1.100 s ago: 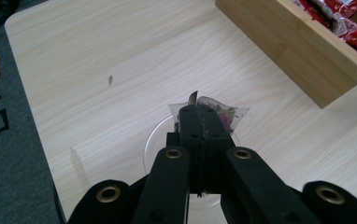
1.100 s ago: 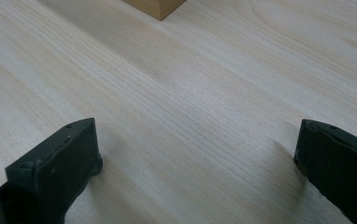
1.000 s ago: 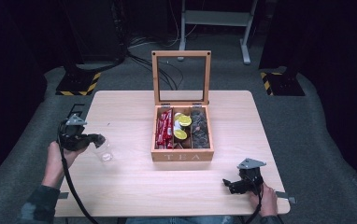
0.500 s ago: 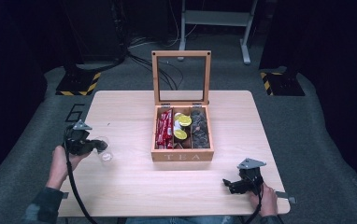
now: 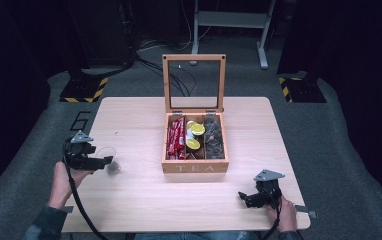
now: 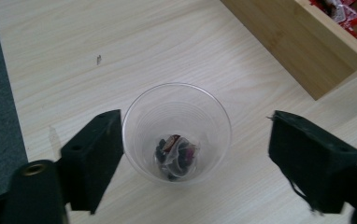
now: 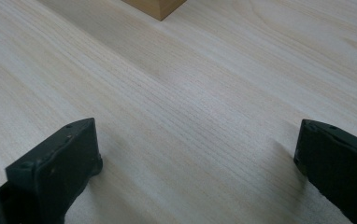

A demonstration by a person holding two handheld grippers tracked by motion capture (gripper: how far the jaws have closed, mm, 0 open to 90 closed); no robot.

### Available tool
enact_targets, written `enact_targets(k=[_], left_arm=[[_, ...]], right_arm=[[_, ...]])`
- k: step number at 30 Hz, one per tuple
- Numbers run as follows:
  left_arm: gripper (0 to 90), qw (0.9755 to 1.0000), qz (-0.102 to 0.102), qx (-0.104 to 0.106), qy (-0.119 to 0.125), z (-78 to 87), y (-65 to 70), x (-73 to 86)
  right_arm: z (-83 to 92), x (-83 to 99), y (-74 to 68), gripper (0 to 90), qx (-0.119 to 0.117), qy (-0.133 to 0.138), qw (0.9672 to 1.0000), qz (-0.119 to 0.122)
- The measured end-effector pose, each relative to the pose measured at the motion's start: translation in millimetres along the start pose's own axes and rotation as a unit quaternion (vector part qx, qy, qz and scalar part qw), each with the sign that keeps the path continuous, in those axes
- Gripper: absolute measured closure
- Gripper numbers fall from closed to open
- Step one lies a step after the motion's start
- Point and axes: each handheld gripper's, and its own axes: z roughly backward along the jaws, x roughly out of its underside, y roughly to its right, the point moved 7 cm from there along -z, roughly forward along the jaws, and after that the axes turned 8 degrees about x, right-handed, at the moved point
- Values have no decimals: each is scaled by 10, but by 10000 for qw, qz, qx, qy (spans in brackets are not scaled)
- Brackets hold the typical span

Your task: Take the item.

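My left claw (image 6: 193, 154) stands apart around the cup (image 6: 176, 132) near the worktop's left edge; I should close gently, keeping it upright.

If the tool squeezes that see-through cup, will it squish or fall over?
Probably it would squish: the cup looks like thin clear plastic, so a hard squeeze may dent it. It likely weighs little, holding just a small dark wrapped thing, so a push could slide or tip it. The left tool is open around it.

We see the table (image 5: 144, 200) evenly lit from overhead – surroundings nearly black. High view soft, low-res. Gripper views sharper mid-frame – near jaws blurred, faint shadows.
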Motion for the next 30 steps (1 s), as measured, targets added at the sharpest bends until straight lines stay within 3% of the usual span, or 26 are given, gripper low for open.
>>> enact_targets(k=[8,14,18,20,24,25,27,30], left_arm=[[7,9992,-191,10,359,109,303,79],[0,9977,-338,102,571,34,530,189],[0,9955,-446,225,808,-58,706,234],[0,9943,-568,441,793,-160,849,287],[0,9935,-754,571,629,-371,1011,394],[0,9935,-754,571,629,-371,1011,394],[0,9925,-784,753,564,-548,1087,471],[0,9935,-783,744,351,-724,1095,560]], right_arm=[[0,0,0,0,1,-2,10000,-1],[0,0,0,0,3,-3,10000,-4],[0,0,0,0,1,-3,10000,-5],[1,0,0,0,2,-3,10000,-4],[0,0,0,0,2,-2,10000,0],[1,0,0,0,2,-5,10000,-4],[0,0,1,0,2,-3,10000,0],[0,0,0,0,2,-3,10000,0]])
